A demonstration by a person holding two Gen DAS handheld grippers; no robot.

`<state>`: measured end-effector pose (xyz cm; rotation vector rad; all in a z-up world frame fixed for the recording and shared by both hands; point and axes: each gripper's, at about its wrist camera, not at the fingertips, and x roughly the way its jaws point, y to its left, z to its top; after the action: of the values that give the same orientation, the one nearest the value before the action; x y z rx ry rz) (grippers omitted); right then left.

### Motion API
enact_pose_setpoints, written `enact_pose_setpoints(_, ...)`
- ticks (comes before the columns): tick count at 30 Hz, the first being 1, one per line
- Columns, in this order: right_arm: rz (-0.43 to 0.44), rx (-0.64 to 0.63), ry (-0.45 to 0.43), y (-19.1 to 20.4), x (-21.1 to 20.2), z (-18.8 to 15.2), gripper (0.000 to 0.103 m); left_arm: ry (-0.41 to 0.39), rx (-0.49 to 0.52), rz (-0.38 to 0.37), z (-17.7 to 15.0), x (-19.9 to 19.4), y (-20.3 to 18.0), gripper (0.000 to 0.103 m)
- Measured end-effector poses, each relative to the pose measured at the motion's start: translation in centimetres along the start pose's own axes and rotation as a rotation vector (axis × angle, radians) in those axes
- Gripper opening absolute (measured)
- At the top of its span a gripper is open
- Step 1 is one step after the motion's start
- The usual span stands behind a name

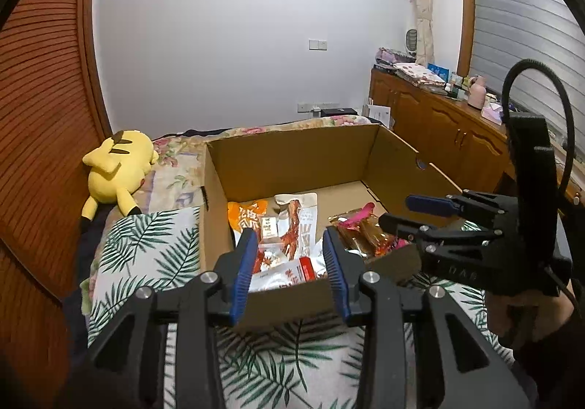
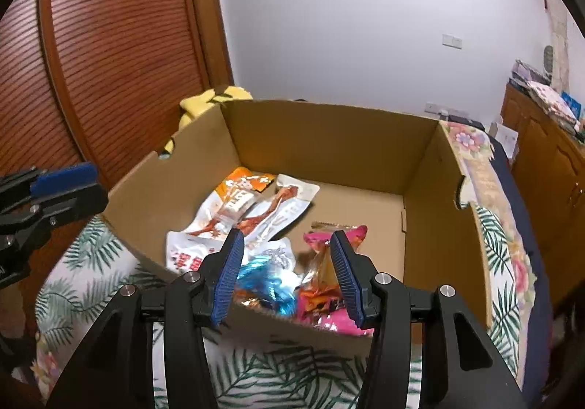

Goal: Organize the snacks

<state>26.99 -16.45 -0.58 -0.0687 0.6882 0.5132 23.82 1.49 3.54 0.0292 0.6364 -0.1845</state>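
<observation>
An open cardboard box [image 1: 292, 156] sits on a bed covered with a leaf-print sheet [image 1: 146, 248]. Inside lie the snacks: an orange packet [image 1: 245, 213], a white packet with a red picture [image 1: 299, 222], and a pink wrapper [image 2: 351, 237] beside a blue foil wrapper [image 2: 268, 279] near the front wall. The left hand-held gripper [image 1: 289, 259] hovers over the box's front edge, its jaws wide apart and holding nothing. The right hand-held gripper [image 2: 287, 270] hangs over the wrappers, likewise spread wide and empty. A yellow plush toy [image 1: 115, 167] lies on the bed left of the box.
</observation>
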Motion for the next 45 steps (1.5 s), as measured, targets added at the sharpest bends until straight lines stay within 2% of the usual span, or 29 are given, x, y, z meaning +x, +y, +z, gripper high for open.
enact_pose_setpoints(7, -0.02, -0.004, -0.072, 1.8, -5.6, -0.8, 0.051, -0.04, 0.011, 0.016, -1.1, -4.3, -1.1, 0.04)
enact_pose_setpoints(12, -0.031, 0.002, -0.116, 3.2, -9.3, -2.2, 0.055, -0.079, 0.001, 0.027, -2.3, -7.1, -1.6, 0.048)
enact_pose_setpoints(17, -0.054, 0.005, -0.155, 4.6, -12.5, -4.5, 0.07, -0.103, 0.0, 0.058, -4.0, -9.2, -2.4, 0.051)
enact_pose_setpoints(21, -0.067, 0.021, -0.184, 5.4, -14.4, -6.5, 0.09, -0.118, -0.001, 0.083, -5.6, -10.5, -3.2, 0.057)
enact_pose_setpoints(22, -0.073, 0.026, -0.192, 5.5, -14.7, -6.9, 0.091, -0.123, -0.005, 0.085, -6.0, -10.9, -3.3, 0.059)
enact_pose_setpoints(24, -0.084, 0.037, -0.195, 5.4, -15.2, -7.6, 0.093, -0.137, -0.01, 0.085, -6.6, -11.5, -3.6, 0.07)
enact_pose_setpoints(26, -0.09, 0.043, -0.202, 5.6, -15.9, -8.2, 0.094, -0.151, -0.01, 0.087, -7.2, -12.2, -3.8, 0.071)
enact_pose_setpoints(28, -0.102, 0.044, -0.217, 5.9, -16.5, -8.6, 0.101, -0.154, -0.005, 0.086, -7.6, -12.7, -4.1, 0.074)
enact_pose_setpoints(29, -0.107, 0.044, -0.224, 6.0, -16.8, -8.9, 0.103, -0.157, -0.005, 0.086, -7.8, -12.9, -4.2, 0.081)
enact_pose_setpoints(30, -0.11, 0.044, -0.229, 6.1, -17.0, -9.1, 0.103, -0.159, -0.006, 0.087, -8.0, -13.3, -4.3, 0.084)
enact_pose_setpoints(33, -0.121, 0.037, -0.236, 6.6, -17.7, -9.8, 0.103, -0.155, -0.003, 0.105, -8.6, -13.7, -4.7, 0.086)
enact_pose_setpoints(36, -0.138, 0.033, -0.244, 6.9, -18.2, -10.4, 0.103, -0.156, 0.002, 0.113, -9.0, -14.2, -5.0, 0.093)
enact_pose_setpoints(40, -0.153, 0.042, -0.25, 7.1, -19.1, -11.0, 0.103, -0.171, 0.006, 0.142, -9.7, -15.1, -5.6, 0.093)
enact_pose_setpoints(45, -0.178, 0.034, -0.257, 7.6, -20.1, -11.8, 0.103, -0.19, 0.007, 0.121, -10.3, -16.2, -6.0, 0.093)
